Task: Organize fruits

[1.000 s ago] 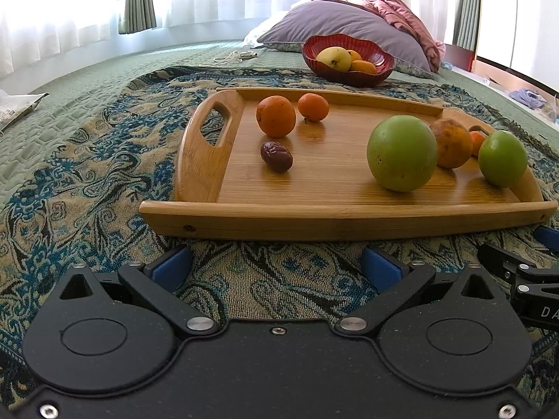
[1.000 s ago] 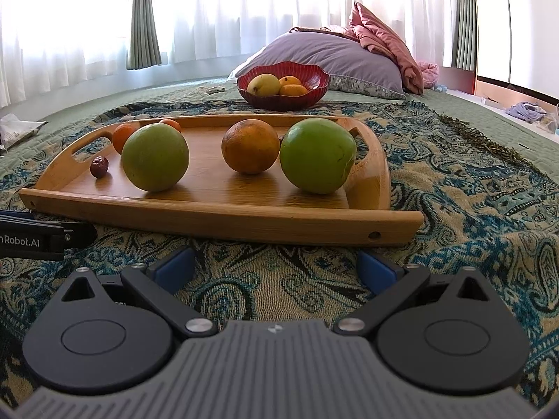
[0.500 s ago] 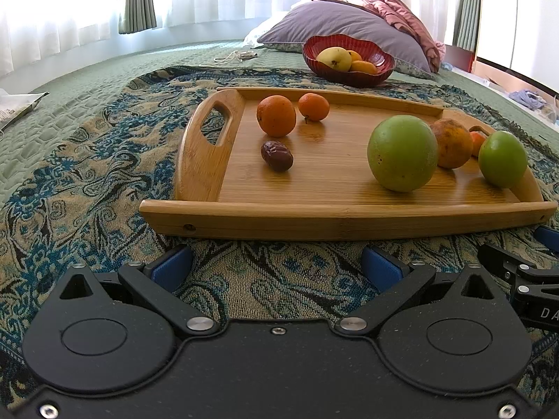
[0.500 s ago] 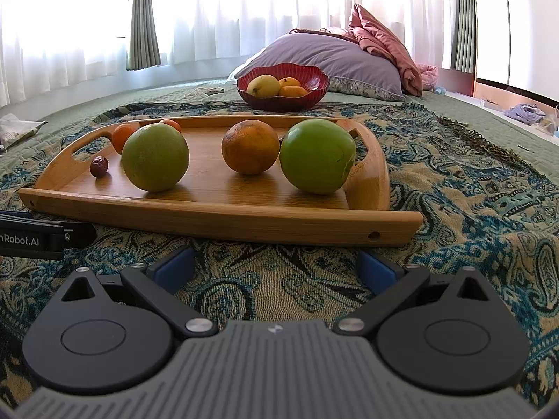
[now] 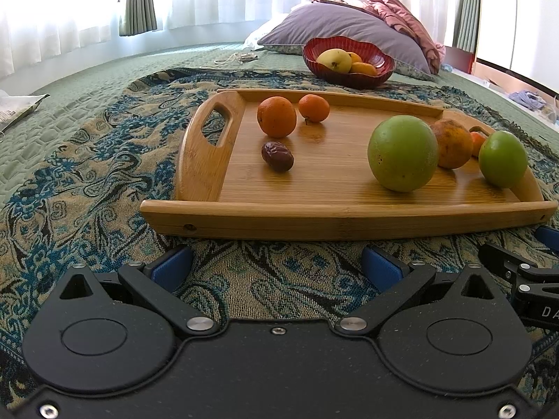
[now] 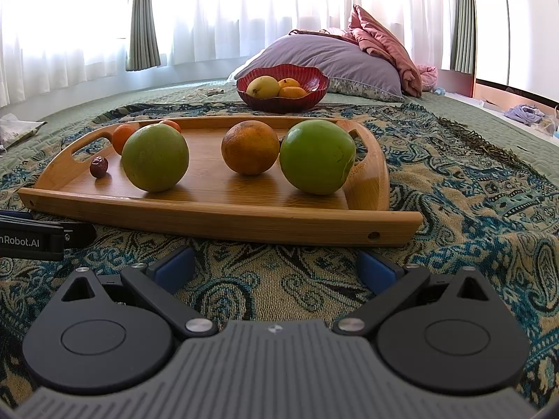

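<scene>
Spread over a green quilted bed [image 5: 87, 70], under bright curtained windows: a blue-and-tan paisley throw [image 5: 87, 174], and on it a wooden tray [image 5: 314, 225] with cut-out handles.

On the tray, well apart: two large green fruits [image 6: 155, 157] [image 6: 317, 156], one left of centre, one by the right handle, both round and slightly blotched. Between them a dull orange [image 6: 250, 147], touching or just short of the right green one. Toward the left handle, two small bright oranges [image 5: 276, 116] [image 5: 313, 108] just beside each other, and a wrinkled dark red date [image 5: 277, 156] in front of them.

Beyond the tray, a ribbed red bowl [image 6: 314, 83] holding a yellow fruit [image 6: 262, 86] and orange ones, backed by a grey pillow [image 6: 335, 56] and a pink blanket [image 6: 380, 42].

Mostly hidden behind the dull orange in the left wrist view: a further small orange-red fruit [image 5: 477, 143], kind unclear.

Left gripper [image 5: 277, 267]: low over the throw just short of the tray's near edge, blue pads spread wide, holding nothing. Right gripper [image 6: 276, 267]: same pose, wide apart and empty, near the tray's right corner. Each gripper's side cut off at the edge of the other's view.
</scene>
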